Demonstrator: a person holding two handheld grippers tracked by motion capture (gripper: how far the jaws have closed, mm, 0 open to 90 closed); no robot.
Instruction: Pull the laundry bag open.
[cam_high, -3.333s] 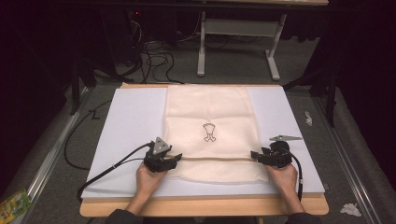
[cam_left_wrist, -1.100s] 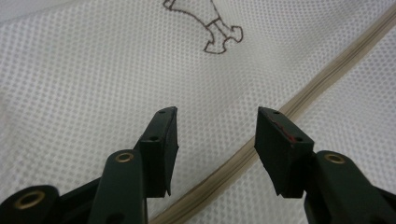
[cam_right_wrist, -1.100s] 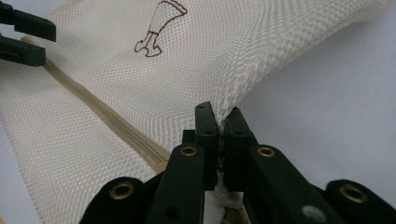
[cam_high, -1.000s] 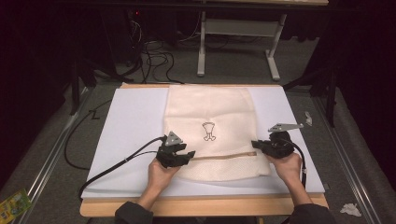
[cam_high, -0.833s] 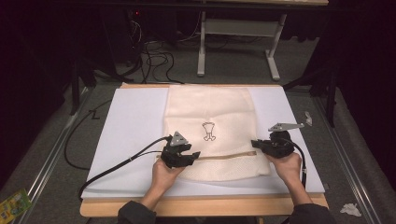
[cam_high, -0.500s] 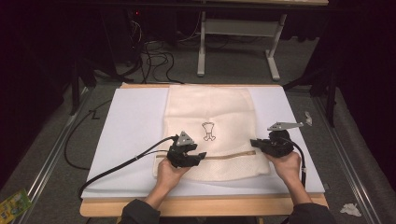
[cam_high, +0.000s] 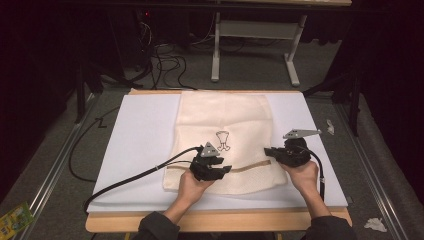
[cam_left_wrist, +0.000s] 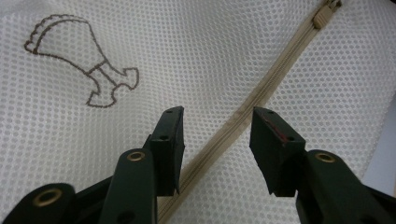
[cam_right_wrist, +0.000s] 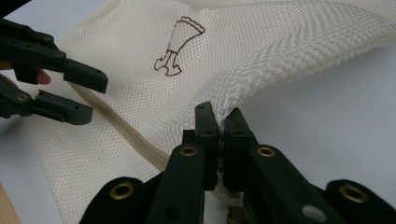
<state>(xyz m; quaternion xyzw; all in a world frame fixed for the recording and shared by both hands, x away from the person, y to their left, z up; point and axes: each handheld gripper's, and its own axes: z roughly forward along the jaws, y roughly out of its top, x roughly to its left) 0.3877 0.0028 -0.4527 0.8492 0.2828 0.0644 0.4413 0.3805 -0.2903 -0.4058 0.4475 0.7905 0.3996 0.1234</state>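
Over the zip (cam_left_wrist: 261, 93) the left gripper (cam_left_wrist: 217, 135) stood open, closing; right gripper (cam_right_wrist: 219, 123) clamped the bag (cam_high: 225, 115) edge — mesh could probably snag.

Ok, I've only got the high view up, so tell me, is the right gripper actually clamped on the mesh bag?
Observer: Yes. In the right gripper view, the right gripper is shut on a bunched fold at the edge of the mesh bag.
Operator: And the other one?
Observer: The left gripper is open. Its jaws have just been closing, with the zipper running between them and the pads clear of it.
Operator: Where's the slider?
Observer: The zipper slider sits further along the zipper, ahead of the left jaws, untouched.
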